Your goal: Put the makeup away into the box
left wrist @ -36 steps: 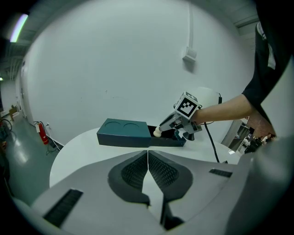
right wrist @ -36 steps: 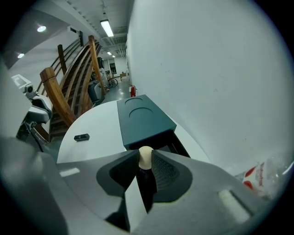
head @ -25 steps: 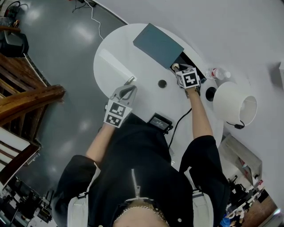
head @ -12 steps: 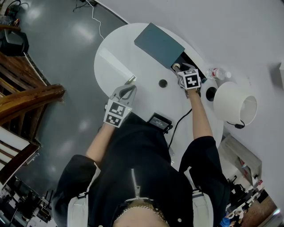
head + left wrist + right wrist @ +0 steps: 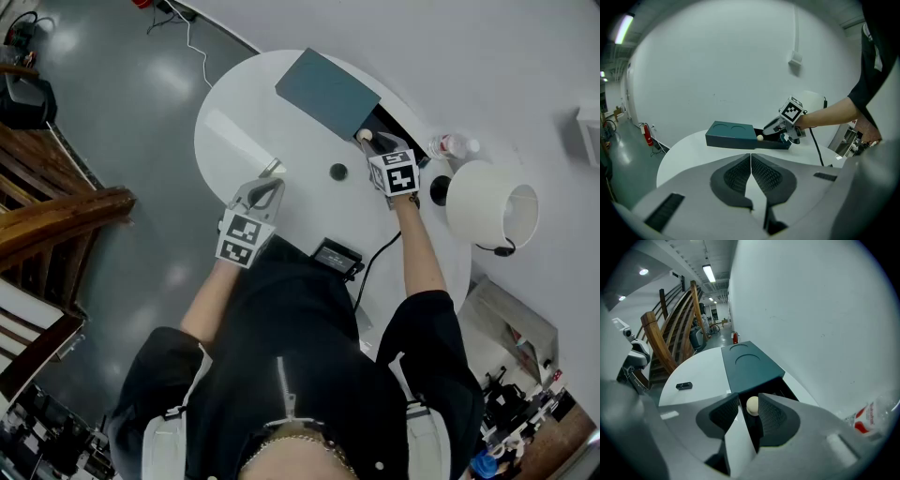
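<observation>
A dark teal box (image 5: 328, 94) lies on the round white table (image 5: 234, 122), its lid slid aside over an open compartment (image 5: 389, 127). A cream ball of makeup (image 5: 364, 135) rests in that compartment by the lid's edge. My right gripper (image 5: 372, 142) hovers just above it, open; its jaws have just been opening. In the right gripper view the ball (image 5: 752, 405) shows between the fingertips, close to the right pad and free of them. My left gripper (image 5: 273, 172) rests shut and empty on the table's near left. A small black item (image 5: 338, 172) lies on the table between the grippers.
A white lamp shade (image 5: 492, 206) and a water bottle (image 5: 453, 146) stand at the table's right. A black device (image 5: 337, 258) with a cable sits at the near edge. Wooden stairs (image 5: 56, 216) rise on the left.
The right gripper has lifted a little above the box's open compartment, with the ball left lying there. The left gripper has stayed where it was.
</observation>
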Action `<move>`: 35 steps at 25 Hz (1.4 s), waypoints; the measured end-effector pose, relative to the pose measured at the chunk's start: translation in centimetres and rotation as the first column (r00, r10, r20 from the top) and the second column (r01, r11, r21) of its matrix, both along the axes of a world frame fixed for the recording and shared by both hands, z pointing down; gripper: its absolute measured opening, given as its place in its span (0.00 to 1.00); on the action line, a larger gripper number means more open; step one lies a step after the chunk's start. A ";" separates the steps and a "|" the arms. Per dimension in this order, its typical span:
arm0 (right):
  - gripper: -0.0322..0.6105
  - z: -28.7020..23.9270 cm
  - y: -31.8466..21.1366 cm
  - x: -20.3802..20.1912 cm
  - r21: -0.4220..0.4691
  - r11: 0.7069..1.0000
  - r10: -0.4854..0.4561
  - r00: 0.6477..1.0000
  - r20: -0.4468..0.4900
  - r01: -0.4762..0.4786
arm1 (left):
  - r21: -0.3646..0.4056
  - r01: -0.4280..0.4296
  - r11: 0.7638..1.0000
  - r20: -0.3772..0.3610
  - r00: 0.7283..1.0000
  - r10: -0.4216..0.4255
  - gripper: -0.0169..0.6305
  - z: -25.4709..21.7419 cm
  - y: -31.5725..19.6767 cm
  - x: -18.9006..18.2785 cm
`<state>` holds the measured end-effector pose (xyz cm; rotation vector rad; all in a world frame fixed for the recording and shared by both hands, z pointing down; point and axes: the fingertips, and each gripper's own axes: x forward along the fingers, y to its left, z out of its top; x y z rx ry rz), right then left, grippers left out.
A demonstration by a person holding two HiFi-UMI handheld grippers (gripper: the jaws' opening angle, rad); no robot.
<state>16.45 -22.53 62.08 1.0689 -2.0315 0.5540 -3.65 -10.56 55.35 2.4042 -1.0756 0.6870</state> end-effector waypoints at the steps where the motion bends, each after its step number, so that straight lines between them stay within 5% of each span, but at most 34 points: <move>1: 0.25 -0.2 0.2 -0.1 0.006 1.000 -0.004 1.000 0.003 0.004 | 0.002 -0.001 1.000 -0.001 1.000 0.001 0.05 -0.1 0.1 0.1; 12: 0.25 -1.4 3.5 -2.0 0.045 0.996 -0.081 0.996 0.034 0.080 | 0.012 -0.025 1.000 -0.003 1.000 0.025 0.05 -0.2 1.5 1.2; 35: 0.45 7.1 9.2 -6.4 -0.135 0.940 -0.329 0.937 -0.114 0.314 | 0.001 0.077 0.997 0.009 0.997 -0.077 0.05 0.0 3.9 -1.9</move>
